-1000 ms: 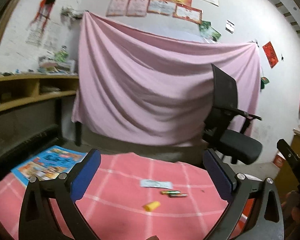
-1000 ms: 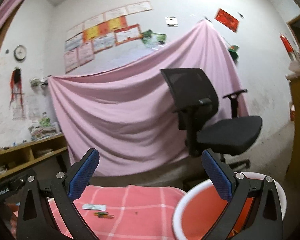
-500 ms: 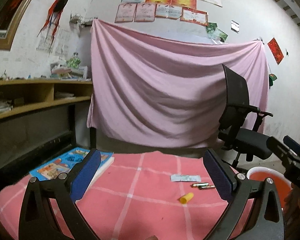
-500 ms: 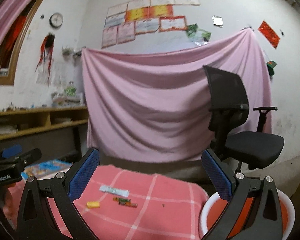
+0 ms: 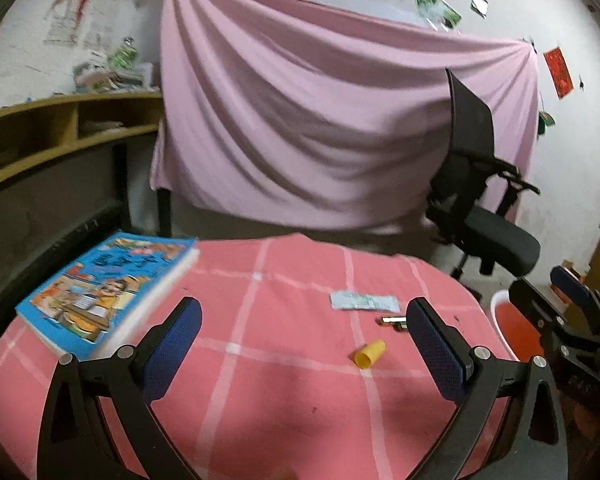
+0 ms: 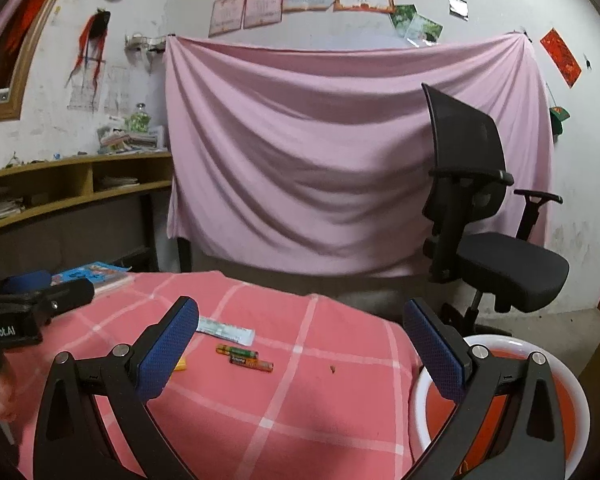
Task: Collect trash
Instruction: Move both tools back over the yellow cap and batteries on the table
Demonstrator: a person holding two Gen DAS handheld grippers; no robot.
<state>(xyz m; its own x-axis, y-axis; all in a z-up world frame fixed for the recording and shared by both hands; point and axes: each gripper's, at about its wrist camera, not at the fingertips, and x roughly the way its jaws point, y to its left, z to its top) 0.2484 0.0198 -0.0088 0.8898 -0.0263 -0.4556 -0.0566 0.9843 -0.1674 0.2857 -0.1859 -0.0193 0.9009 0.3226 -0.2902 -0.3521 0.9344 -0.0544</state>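
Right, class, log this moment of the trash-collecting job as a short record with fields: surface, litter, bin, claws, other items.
surface: table under a pink checked cloth
litter: yellow cap, two batteries lying side by side, flat paper wrapper
bin: white basin with red inside, beside the table's right edge
left claw: open, empty, above the cloth
right claw: open, empty, between batteries and basin
other items: blue picture book at the cloth's left corner; black office chair behind
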